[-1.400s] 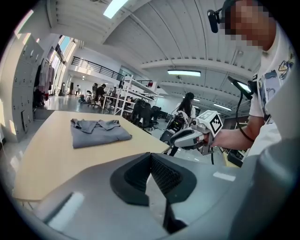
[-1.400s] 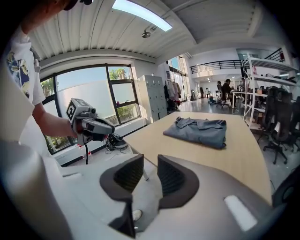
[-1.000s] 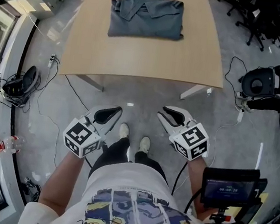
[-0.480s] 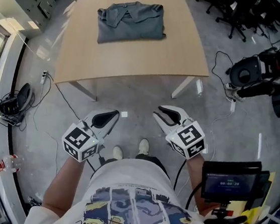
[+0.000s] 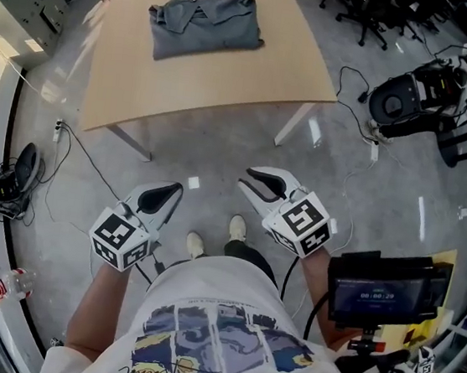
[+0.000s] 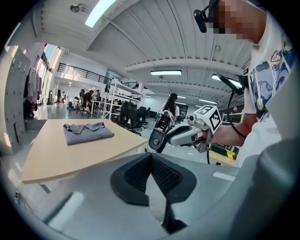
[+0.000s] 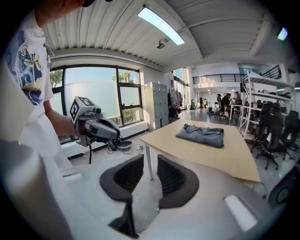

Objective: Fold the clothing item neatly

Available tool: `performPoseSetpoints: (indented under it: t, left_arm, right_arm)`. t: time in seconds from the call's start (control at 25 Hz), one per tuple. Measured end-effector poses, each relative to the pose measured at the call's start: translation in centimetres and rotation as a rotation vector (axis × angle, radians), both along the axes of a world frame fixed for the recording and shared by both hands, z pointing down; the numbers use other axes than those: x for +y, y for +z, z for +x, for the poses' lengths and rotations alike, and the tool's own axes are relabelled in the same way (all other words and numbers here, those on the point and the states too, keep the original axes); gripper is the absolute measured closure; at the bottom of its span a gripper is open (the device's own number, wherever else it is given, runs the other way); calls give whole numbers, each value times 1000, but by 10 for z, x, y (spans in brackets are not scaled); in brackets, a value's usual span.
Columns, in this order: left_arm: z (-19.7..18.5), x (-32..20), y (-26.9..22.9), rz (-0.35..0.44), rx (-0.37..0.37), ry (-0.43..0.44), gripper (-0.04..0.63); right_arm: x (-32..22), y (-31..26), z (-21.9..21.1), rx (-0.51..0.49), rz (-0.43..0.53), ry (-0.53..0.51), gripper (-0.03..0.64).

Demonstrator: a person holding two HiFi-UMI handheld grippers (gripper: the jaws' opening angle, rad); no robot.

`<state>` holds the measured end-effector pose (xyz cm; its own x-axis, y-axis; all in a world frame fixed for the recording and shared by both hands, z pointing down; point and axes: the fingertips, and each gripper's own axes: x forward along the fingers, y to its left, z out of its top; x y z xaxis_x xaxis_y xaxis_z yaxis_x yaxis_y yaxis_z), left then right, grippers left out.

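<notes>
The grey, short-sleeved collared shirt lies already folded into a flat, tidy rectangle, with its collar open on top and a few soft creases across the cloth. It sits in the upper left of the head view, on the far part of the pale wooden table, well apart from both of your tongs. Bare tabletop surrounds it on the near side and to the right.

In that view its long axis runs left to right across the frame, with the right end tilted slightly higher. The collar lies along the upper edge, pointing away from you, and the straight folded edge faces you.

Your left gripper is at the lower left of the head view, over the grey concrete floor. Its jaws are pressed together, with nothing between them. Your right gripper is lower centre, just right of your white shoes. Its dark ribbed pads stand a little apart, and only floor and a table leg show through the gap.
</notes>
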<state>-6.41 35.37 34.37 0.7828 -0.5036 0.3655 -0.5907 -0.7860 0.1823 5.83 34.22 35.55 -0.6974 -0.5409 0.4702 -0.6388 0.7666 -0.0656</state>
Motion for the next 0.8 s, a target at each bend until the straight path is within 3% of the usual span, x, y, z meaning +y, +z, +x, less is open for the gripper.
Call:
performPoseSetpoints:
  t: [0.28,0.8]
  left_arm:
    - [-32,32,8,-4,8,39,588]
    - [-28,32,21,-34,10,77,588]
  right_arm:
    - [37,6,-35,13,-2,29,529]
    - [38,15,-35,31,-25,42,529]
